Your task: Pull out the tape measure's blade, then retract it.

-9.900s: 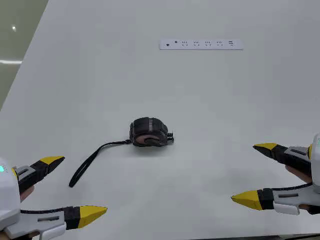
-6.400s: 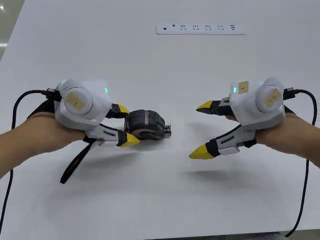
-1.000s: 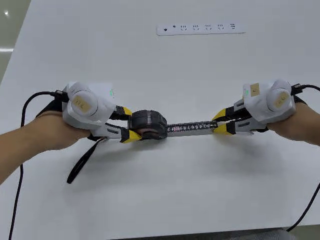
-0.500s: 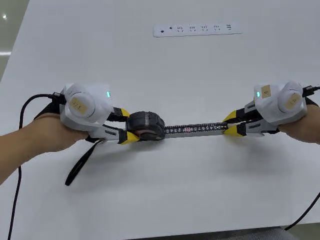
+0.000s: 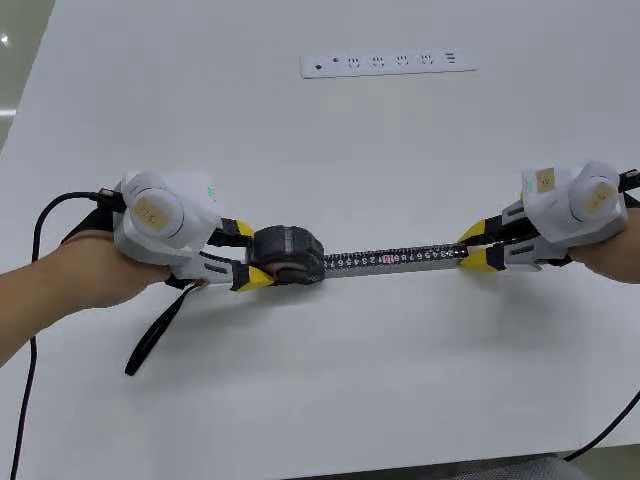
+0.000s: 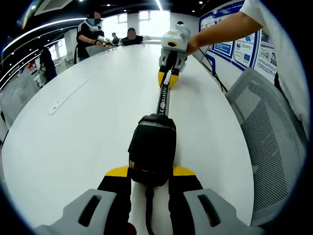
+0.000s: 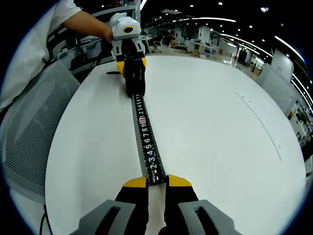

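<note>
Tape measure (image 5: 288,255) lies on its side on the white worktop (image 5: 330,390), a little left of centre in the head view. Its blade (image 5: 395,258) is drawn out to the right in a straight line, just above or on the surface. The numerals face up, and in the right gripper view they read from the low digits at the tip up towards the case.

The case looks like a compact, hard, dark shell, probably dense enough to stay put but small enough to twist if it is held off-centre. The left gripper (image 5: 250,254) has its jaws clamped across the two flat sides of the case, which seems the sound place to hold it.

The blade is a thin metal strip. It is likely stiff along its length, easy to kink if bent sideways, sharp-edged and spring-loaded. The right gripper (image 5: 471,249) has its jaws pinched shut on the very end of the blade, at the tip. That is the best hold, since a smooth blade could slip through a grip further along.

For retracting, my judgement is that the tip should be walked back towards the case rather than let go, or it may whip in.

A black wrist strap (image 5: 158,330) trails from the case towards the near left. A white power strip (image 5: 388,63) lies well apart at the far side.
</note>
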Motion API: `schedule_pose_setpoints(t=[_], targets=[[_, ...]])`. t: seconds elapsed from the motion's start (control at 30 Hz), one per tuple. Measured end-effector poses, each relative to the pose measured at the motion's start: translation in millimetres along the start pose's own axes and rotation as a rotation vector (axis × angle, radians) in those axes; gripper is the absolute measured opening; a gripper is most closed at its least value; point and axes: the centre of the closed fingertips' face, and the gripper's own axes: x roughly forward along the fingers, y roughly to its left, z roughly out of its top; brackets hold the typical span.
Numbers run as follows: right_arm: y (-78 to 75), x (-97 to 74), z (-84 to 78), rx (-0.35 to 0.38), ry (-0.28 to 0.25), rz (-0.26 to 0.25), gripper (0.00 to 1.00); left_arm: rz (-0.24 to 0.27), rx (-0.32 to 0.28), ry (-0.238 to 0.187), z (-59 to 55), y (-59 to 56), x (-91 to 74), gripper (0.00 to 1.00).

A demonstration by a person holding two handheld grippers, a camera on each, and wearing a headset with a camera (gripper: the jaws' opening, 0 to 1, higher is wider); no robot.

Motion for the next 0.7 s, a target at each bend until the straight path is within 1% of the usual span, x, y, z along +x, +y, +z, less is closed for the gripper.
schedule_pose_setpoints(t=[0.13, 0.33, 0.53, 0.67, 0.7], targets=[[-1.3, -3.1, -5.2, -0.007, 0.013, 0.001, 0.07, 0.001, -0.001, 0.001, 0.0, -0.1, 0.2, 0.23], [-4.5, -10.9, -17.8, 0.000, 0.036, -0.007, 0.07, 0.001, 0.001, 0.003, -0.1, 0.3, 0.3, 0.23], [-7.1, -17.6, -23.3, -0.003, 0.049, -0.012, 0.07, 0.001, 0.001, 0.003, 0.1, 0.1, 0.4, 0.23], [-8.7, -20.4, -32.5, 0.005, 0.066, -0.014, 0.07, 0.001, -0.001, 0.003, 0.5, 0.2, 0.7, 0.23], [-9.3, -21.5, -32.8, 0.009, 0.059, -0.015, 0.07, 0.001, -0.001, 0.003, 0.5, 0.2, 0.7, 0.23]])
